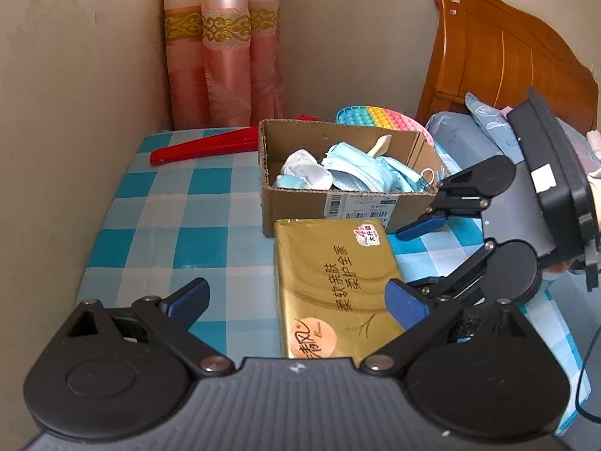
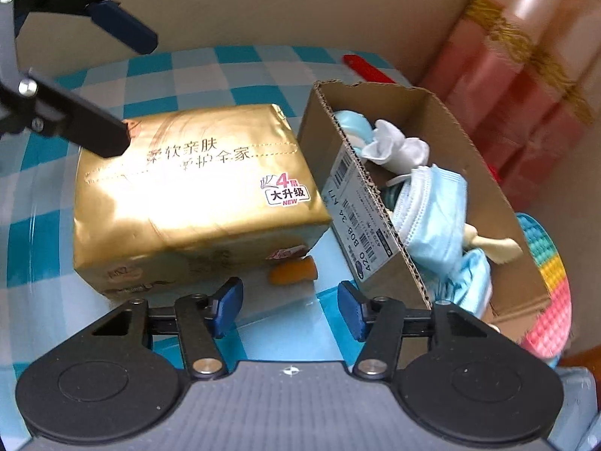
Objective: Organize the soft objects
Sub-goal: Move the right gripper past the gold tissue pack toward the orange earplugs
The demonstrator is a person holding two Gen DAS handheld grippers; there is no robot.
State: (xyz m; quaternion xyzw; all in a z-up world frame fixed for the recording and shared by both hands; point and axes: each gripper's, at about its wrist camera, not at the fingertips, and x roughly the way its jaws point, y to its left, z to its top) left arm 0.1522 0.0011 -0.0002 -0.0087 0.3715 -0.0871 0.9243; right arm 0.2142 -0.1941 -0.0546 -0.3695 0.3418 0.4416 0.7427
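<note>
A gold tissue pack (image 1: 330, 285) lies on the blue check cloth (image 1: 169, 225), right in front of a cardboard box (image 1: 338, 206). Blue face masks (image 1: 360, 173) and a white cloth (image 1: 304, 167) lie in the box. My left gripper (image 1: 296, 304) is open and straddles the pack's near end, with its left pad well clear. In the right wrist view, the right gripper (image 2: 289, 312) is open over bare cloth, between the pack (image 2: 195, 191) and the box (image 2: 360, 203). A small orange thing (image 2: 293, 274) lies just ahead of it.
A red folded fan (image 1: 203, 146) lies behind the box on the left, and a rainbow bubble mat (image 1: 379, 116) behind it on the right. Pink curtains (image 1: 225, 67) and walls close the back and left. A wooden headboard (image 1: 499, 49) and blue pillows (image 1: 462, 135) are at the right.
</note>
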